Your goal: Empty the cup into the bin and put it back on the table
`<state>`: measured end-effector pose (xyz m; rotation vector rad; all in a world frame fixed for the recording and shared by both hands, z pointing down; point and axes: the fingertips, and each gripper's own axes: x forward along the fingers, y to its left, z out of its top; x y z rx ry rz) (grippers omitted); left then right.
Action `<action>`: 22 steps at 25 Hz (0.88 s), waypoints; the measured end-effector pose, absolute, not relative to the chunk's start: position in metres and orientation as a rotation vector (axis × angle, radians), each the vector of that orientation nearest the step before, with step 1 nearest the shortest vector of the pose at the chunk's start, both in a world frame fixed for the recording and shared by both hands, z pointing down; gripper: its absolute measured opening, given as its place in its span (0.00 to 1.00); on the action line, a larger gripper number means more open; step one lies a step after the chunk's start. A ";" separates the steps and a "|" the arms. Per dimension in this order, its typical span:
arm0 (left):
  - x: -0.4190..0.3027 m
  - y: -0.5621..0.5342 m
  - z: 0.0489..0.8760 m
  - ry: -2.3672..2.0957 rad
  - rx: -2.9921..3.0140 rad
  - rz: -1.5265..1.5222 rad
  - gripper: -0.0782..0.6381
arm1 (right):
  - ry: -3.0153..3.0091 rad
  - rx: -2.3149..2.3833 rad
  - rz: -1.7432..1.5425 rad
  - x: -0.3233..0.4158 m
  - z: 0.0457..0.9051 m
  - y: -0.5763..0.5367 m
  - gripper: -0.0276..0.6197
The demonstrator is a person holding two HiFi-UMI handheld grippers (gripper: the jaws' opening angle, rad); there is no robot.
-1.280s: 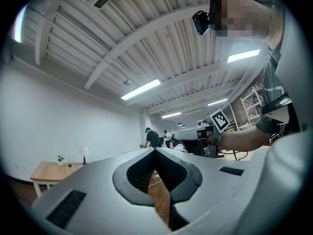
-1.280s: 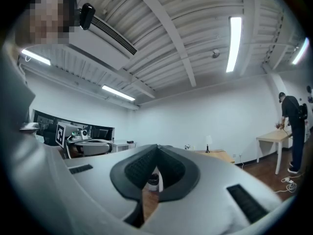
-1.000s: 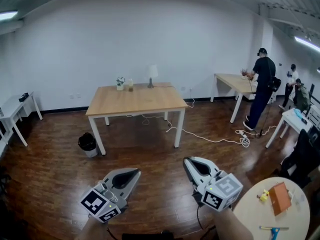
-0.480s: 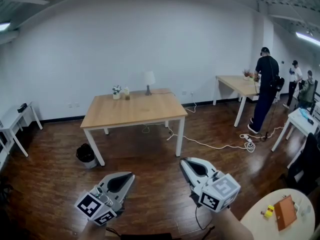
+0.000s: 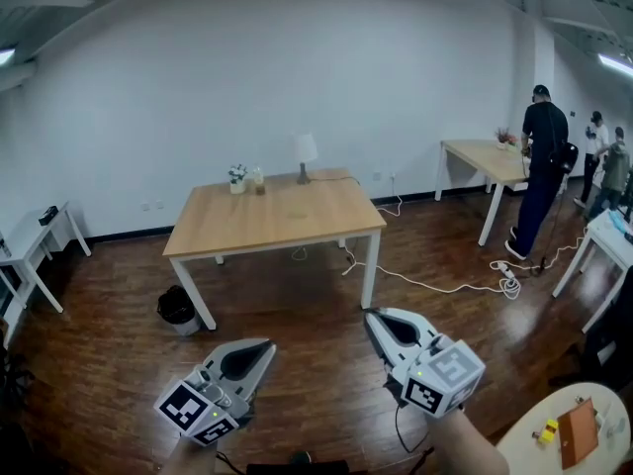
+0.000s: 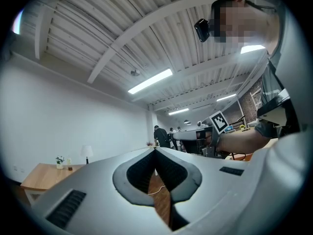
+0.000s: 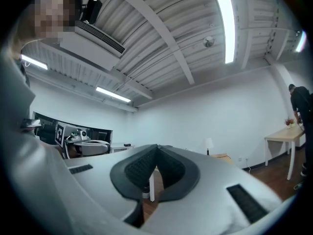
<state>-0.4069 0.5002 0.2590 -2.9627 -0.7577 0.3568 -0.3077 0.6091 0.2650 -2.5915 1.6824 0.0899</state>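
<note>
A wooden table (image 5: 272,221) stands mid-room, and on its far edge are a small potted plant (image 5: 237,176), a small cup-like object (image 5: 258,178) and a white lamp (image 5: 305,152). A black bin (image 5: 178,307) sits on the floor by the table's front-left leg. My left gripper (image 5: 261,348) and right gripper (image 5: 375,318) hover side by side over the wood floor, well short of the table. Both are shut and empty. The left gripper view shows its own shut tips (image 6: 155,150), the table (image 6: 41,174) at far left and the right gripper (image 6: 198,137). The right gripper view shows the closed tips (image 7: 157,146) and the lamp (image 7: 209,143).
A white side desk (image 5: 45,228) stands at the left wall. A second wooden table (image 5: 487,156) with a person (image 5: 542,171) beside it is at the right, more people beyond. A white cable (image 5: 445,287) trails over the floor. A round white table (image 5: 569,438) with small items is at lower right.
The whole view has advanced toward the wooden table, which now looks slightly larger. Both grippers travelled along with it, still shut. The round white table has slid toward the lower-right corner.
</note>
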 end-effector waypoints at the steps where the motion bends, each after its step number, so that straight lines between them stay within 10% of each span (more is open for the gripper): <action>1: -0.400 0.495 0.259 -0.765 -2.958 0.357 0.11 | 1.679 -2.597 0.087 -0.301 0.265 0.603 0.05; 22: -0.280 0.357 0.255 -0.846 -2.944 0.385 0.11 | 1.615 -2.658 0.053 -0.183 0.270 0.467 0.05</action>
